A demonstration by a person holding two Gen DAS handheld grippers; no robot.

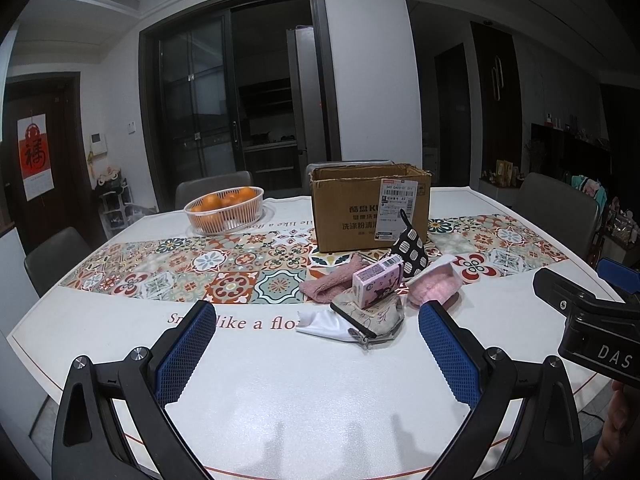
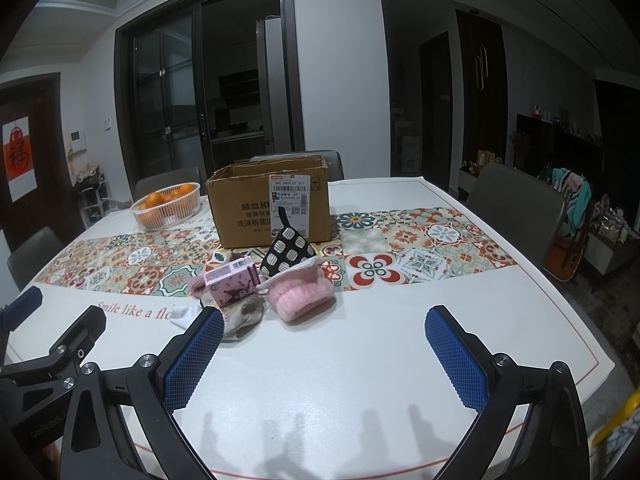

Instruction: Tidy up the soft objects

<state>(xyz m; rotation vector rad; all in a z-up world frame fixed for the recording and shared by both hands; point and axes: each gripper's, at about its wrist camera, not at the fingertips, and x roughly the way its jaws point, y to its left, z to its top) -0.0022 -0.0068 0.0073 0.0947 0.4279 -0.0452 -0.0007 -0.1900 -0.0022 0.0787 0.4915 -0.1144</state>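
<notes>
Tongs (image 1: 318, 344) (image 2: 322, 354) agape, tabletop (image 2: 340, 380) bare — pile (image 1: 372, 288) beyond

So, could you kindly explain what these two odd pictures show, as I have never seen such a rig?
A person holds a two-finger tool in each hand, with a wide-angle camera on each looking forward along the blue-padded fingers. One picture is from the left gripper, the other from the right gripper. Both are open and hold nothing.

On the table lies a small heap: a pink box, a dotted black pouch, a fluffy pink item, a pink cloth, a beige zip pouch and a white cloth. Behind them stand an open cardboard box and a basket of oranges.
</notes>
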